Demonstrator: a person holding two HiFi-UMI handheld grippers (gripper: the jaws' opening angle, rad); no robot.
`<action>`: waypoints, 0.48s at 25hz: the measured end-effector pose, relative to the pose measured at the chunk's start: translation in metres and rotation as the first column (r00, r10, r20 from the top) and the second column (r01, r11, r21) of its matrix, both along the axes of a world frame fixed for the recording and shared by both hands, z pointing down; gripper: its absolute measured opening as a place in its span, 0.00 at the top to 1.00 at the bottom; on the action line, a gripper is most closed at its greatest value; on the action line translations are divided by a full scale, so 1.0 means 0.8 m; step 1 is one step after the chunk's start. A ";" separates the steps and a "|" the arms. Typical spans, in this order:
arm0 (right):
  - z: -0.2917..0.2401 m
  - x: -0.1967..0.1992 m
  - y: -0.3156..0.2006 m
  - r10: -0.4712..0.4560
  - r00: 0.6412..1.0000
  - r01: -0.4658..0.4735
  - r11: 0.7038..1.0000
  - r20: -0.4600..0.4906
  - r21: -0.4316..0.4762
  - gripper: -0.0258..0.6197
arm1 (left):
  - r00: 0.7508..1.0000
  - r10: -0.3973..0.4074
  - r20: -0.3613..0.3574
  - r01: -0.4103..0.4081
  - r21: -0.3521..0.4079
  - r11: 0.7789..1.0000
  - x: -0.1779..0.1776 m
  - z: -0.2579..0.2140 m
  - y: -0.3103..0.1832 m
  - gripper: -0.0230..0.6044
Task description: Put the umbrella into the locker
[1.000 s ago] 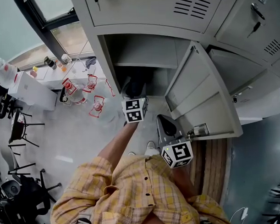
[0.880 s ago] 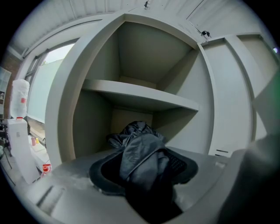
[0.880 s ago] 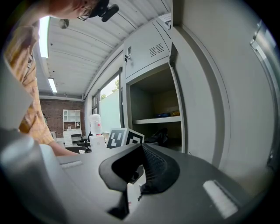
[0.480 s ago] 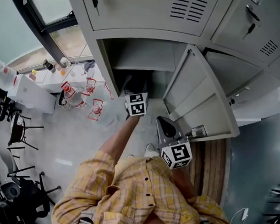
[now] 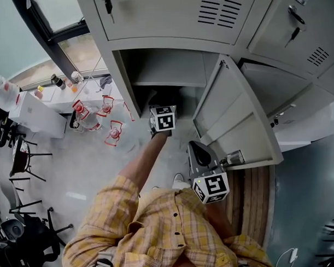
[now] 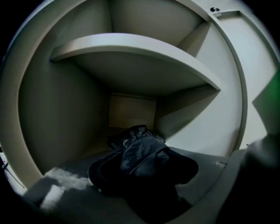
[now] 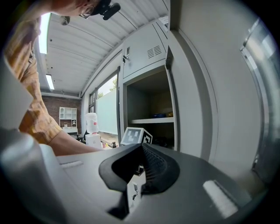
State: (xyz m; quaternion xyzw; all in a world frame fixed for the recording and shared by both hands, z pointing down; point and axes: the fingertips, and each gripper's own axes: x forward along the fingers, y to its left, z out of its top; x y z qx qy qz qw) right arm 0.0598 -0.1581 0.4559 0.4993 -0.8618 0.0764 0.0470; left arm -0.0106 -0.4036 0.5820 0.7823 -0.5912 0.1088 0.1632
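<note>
While our left gripper [image 6: 144,183] grips the dark folded umbrella [image 6: 139,151] low inside the open locker [image 6: 65,118], our right gripper [image 7: 140,164] waits outside, jaws closed and empty.

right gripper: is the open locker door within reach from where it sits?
Probably yes. The right gripper, jaws together, sits close beside the open door with nothing between them. The left gripper, holding the umbrella, is in the locker opening, off that path.
</note>
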 end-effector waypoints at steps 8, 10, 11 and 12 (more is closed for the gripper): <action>0.002 0.007 0.001 0.015 1.000 -0.015 1.000 0.005 -0.006 0.97 | 0.998 0.034 0.058 -0.035 0.023 0.999 0.000 0.015 0.001 0.50; 0.003 0.010 0.001 0.019 1.000 -0.019 1.000 0.003 -0.009 0.97 | 0.997 0.048 0.061 -0.051 0.040 0.998 0.000 0.012 0.003 0.47; 0.004 0.011 0.000 0.021 1.000 -0.021 1.000 0.004 -0.011 0.97 | 0.997 0.054 0.058 -0.057 0.045 0.997 0.000 0.011 0.004 0.44; 0.005 0.013 0.000 0.025 1.000 -0.025 1.000 0.005 -0.012 0.97 | 0.997 0.059 0.055 -0.062 0.050 0.997 0.000 0.009 0.006 0.42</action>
